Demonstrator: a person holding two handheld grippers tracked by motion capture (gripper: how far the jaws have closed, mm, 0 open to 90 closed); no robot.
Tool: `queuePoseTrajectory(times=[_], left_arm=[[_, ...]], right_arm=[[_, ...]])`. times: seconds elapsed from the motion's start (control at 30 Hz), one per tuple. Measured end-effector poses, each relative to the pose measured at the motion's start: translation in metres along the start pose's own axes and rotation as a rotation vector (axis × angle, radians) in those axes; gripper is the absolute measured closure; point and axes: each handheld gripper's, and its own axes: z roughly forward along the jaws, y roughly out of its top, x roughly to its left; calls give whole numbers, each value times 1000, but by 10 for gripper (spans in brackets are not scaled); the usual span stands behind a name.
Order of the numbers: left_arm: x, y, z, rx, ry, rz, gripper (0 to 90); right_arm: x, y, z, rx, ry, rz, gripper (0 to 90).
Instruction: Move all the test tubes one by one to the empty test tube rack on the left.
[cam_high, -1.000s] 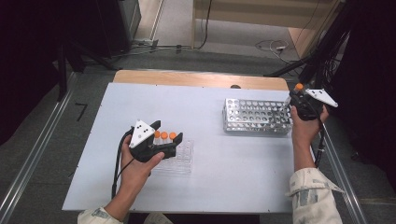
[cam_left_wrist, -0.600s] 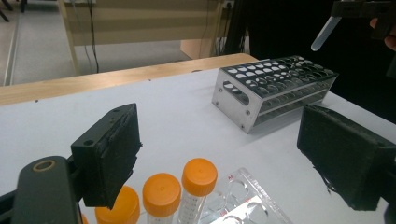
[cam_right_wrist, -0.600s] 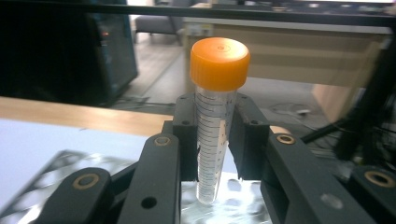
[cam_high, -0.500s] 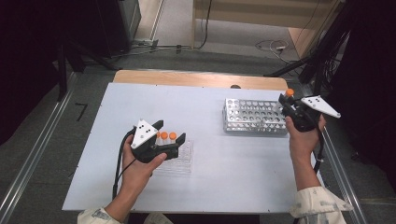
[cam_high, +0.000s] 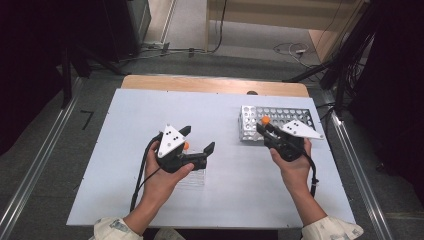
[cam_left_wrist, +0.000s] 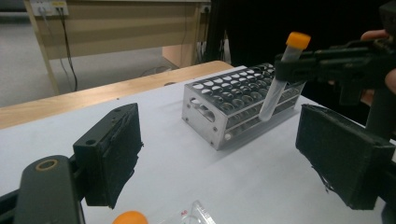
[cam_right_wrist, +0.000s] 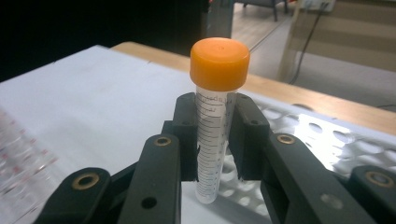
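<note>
My right gripper (cam_high: 265, 129) is shut on a clear graduated tube with an orange cap (cam_right_wrist: 219, 63), held upright. It hangs over the near left corner of the perforated metal rack (cam_high: 280, 117). In the left gripper view the tube (cam_left_wrist: 279, 86) stands tilted in front of the metal rack (cam_left_wrist: 224, 100), pinched by the right gripper (cam_left_wrist: 292, 60). My left gripper (cam_high: 197, 140) is open with nothing between its pads (cam_left_wrist: 112, 149), above a clear plastic rack (cam_high: 192, 177). An orange cap (cam_left_wrist: 130, 218) shows just beneath it.
The white table top (cam_high: 125, 125) has a wooden strip (cam_high: 210, 84) along its far edge. Metal rails run along both sides, with dark equipment and cables beyond. The clear plastic rack (cam_right_wrist: 18, 163) lies at the left in the right gripper view.
My right gripper has carried the tube leftward from the metal rack's right end to its near left corner. My left gripper has shifted a little to the right, still open.
</note>
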Motion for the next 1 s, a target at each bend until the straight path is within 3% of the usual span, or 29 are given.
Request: queuePoseTrajectory(times=[0.33, 0.57, 0.73, 1.0], left_arm=[[-14, 1, 18, 16, -47, 11, 191], [-27, 5, 28, 16, -76, 53, 233], [-31, 2, 35, 10, -96, 67, 425], [-38, -1, 40, 7, -92, 113, 520]], right_arm=[[39, -9, 9, 44, 110, -63, 719], [58, -13, 11, 65, 174, -92, 719], [69, -14, 11, 73, 223, -101, 719], [78, -15, 12, 78, 256, -114, 719]])
